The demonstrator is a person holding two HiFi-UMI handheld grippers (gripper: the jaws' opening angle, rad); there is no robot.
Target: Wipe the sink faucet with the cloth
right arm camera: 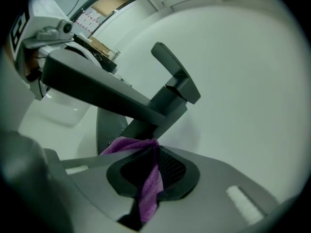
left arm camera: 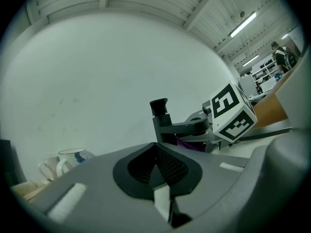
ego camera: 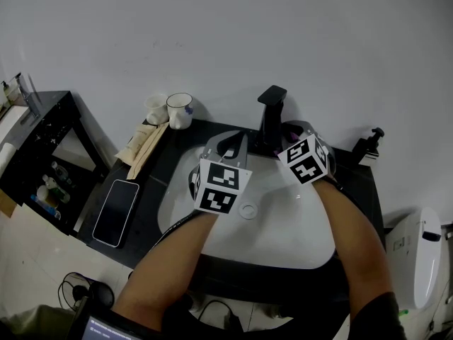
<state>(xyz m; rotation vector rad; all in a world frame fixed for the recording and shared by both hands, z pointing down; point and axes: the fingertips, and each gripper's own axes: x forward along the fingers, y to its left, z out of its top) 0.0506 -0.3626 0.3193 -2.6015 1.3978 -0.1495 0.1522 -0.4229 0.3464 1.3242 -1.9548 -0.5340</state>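
Purple cloth (right arm camera: 148, 186) bunched, seemingly touching black faucet (right arm camera: 104, 96).

Two grippers (left arm camera: 156, 147) (right arm camera: 154, 149), two cups (ego camera: 180, 110) (ego camera: 156, 108), one faucet (ego camera: 271, 119), one cloth (right arm camera: 147, 186), one phone (ego camera: 117, 212).

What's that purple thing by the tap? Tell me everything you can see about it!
It is a purple cloth, soft and fuzzy like a little towel. The right tool has its jaws shut on it, so a narrow strip of it runs down between them. Its front end bunches up in folds right at the foot of the dark faucet and seems to press against it. Only a small part shows; the tool hides the rest.
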